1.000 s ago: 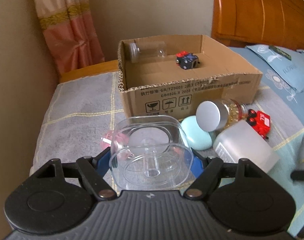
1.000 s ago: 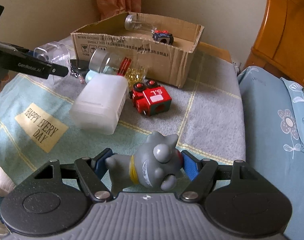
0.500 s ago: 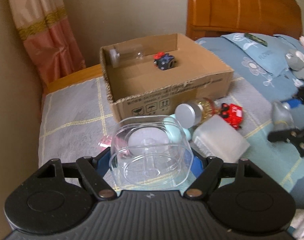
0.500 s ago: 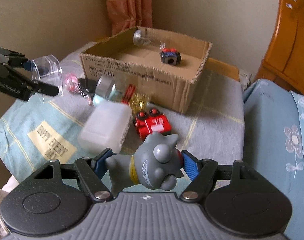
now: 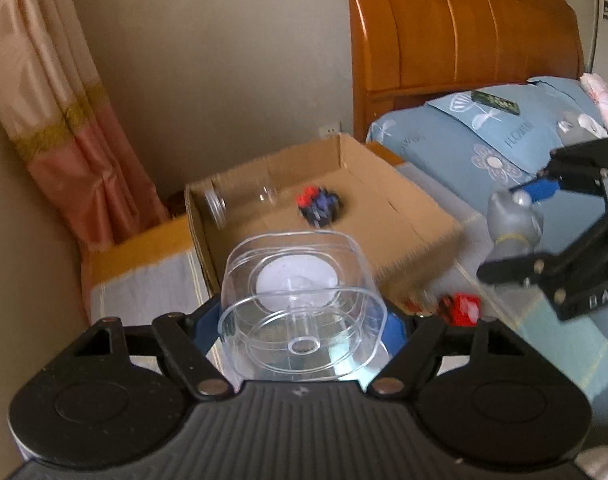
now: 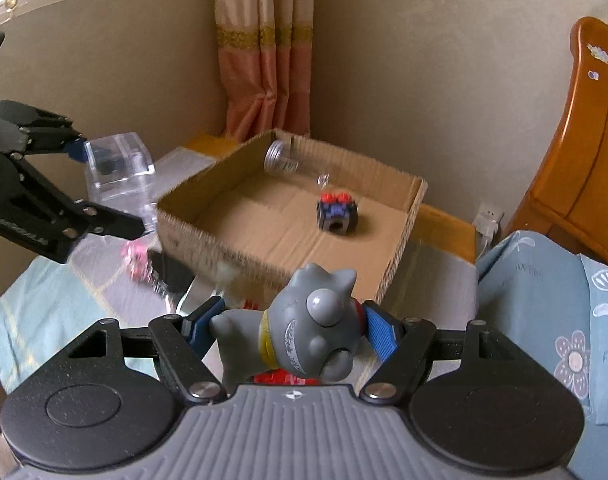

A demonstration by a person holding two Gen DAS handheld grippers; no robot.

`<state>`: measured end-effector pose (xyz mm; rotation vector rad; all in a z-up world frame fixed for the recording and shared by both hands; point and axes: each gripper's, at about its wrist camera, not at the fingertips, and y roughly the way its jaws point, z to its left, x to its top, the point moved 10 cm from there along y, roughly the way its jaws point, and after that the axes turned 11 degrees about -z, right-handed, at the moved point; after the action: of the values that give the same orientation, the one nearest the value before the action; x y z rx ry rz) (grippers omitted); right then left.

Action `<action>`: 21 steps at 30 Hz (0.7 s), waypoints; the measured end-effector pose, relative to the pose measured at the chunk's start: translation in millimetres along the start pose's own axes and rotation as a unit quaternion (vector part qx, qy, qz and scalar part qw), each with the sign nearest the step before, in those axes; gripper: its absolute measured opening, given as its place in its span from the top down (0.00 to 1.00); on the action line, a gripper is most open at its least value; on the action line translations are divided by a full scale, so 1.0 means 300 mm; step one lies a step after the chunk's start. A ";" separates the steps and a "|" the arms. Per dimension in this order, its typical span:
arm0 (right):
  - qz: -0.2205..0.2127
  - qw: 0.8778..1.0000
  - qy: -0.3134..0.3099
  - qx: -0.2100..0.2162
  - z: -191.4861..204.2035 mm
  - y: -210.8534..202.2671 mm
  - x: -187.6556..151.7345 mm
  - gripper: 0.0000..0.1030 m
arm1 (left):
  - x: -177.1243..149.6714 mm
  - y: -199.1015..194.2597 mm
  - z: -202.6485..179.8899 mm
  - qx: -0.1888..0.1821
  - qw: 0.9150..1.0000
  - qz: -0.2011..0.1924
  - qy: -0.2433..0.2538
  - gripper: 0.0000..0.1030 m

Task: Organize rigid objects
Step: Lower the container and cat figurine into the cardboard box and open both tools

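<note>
A clear tub (image 5: pixel 301 308) is gripped between the jaws of the left gripper (image 5: pixel 301 326), its blue pads pressed against both sides, and is held in the air on the near side of the box (image 5: pixel 404 232). Seen from the right wrist, the tub (image 6: pixel 117 168) hangs to the left of the box (image 6: pixel 400 248), above the striped cloth (image 6: pixel 95 264). A grey figure (image 6: pixel 304 332) is clamped between the jaws of the right gripper (image 6: pixel 291 330), lying on its side with its horned head towards the box, just short of the box's near wall. From the left wrist, the right gripper (image 5: pixel 544 216) and the figure (image 5: pixel 512 220) are seen to the right of the box, raised above the bed (image 5: pixel 504 152).

Inside the box, a clear jar (image 6: pixel 287 160) is laid on its side against the far wall, with a blue-and-red toy car (image 6: pixel 336 214) just beside it on the cardboard floor. Both are blurred in the left view, the jar (image 5: pixel 239 204) at the box's far left corner and the car (image 5: pixel 319 208) nearer its middle.

Outside the box, a red toy (image 5: pixel 462 308) is seen by its near right corner, and a pink item (image 6: pixel 137 258) lies by its near left corner, too blurred to be identified.
</note>
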<state>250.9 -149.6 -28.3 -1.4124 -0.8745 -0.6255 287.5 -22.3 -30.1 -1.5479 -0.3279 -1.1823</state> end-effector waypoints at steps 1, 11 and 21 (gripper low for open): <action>-0.002 1.000 -0.001 -0.001 -0.006 0.014 0.020 0.24 | 0.019 0.025 0.005 0.001 1.000 0.003 0.002 0.25; -0.018 1.000 -0.003 0.000 -0.030 0.078 0.128 0.24 | 0.094 0.296 0.132 0.037 0.998 0.049 -0.022 0.25; -0.005 1.000 0.006 -0.002 -0.056 0.147 0.119 0.24 | 0.136 0.404 0.205 0.079 0.995 0.048 -0.037 0.15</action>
<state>309.3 -157.9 -23.3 -1.4077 -0.8711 -0.6429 425.9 -27.6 -61.3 -1.4550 -0.3838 -1.0020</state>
